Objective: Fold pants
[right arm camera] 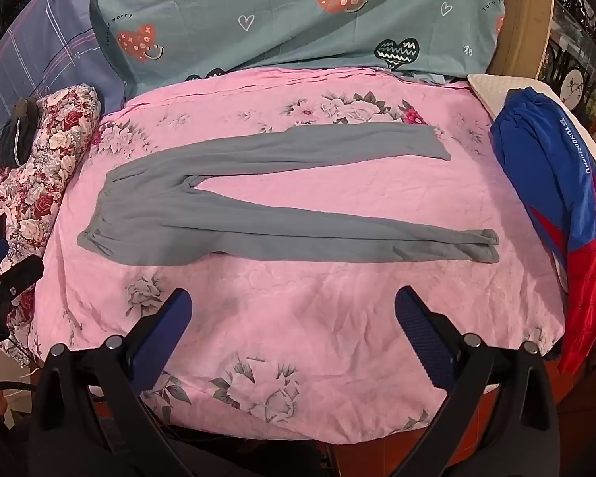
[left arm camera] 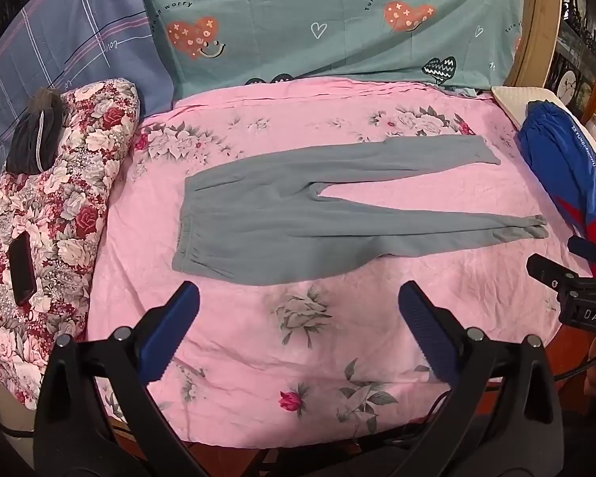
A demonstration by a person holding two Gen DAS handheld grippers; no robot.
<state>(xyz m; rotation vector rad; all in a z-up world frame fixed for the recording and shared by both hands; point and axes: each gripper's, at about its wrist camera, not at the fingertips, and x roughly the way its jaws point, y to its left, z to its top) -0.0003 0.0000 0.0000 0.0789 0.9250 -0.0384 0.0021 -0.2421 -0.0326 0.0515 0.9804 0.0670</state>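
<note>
Grey pants (left arm camera: pixel 266 214) (right arm camera: pixel 186 214) lie flat on a pink floral sheet (left arm camera: pixel 298 342) (right arm camera: pixel 298 318), waistband to the left, the two legs spread apart in a V toward the right. My left gripper (left arm camera: pixel 298 298) hovers open over the sheet just in front of the pants, nothing between its blue pads. My right gripper (right arm camera: pixel 294 306) is likewise open and empty, short of the nearer leg. The right gripper's tip (left arm camera: pixel 556 274) shows at the right edge of the left wrist view; the left gripper's tip (right arm camera: pixel 16 274) shows at the left edge of the right wrist view.
A red-and-white floral quilt (left arm camera: pixel 59 206) (right arm camera: pixel 39 183) is bundled at the left, with a dark pouch (left arm camera: pixel 35 139) and a black phone (left arm camera: pixel 22 270) on it. Blue and red clothing (left arm camera: pixel 568 175) (right arm camera: pixel 556 198) is piled at the right. Teal pillows (left arm camera: pixel 329 20) (right arm camera: pixel 298 20) stand behind.
</note>
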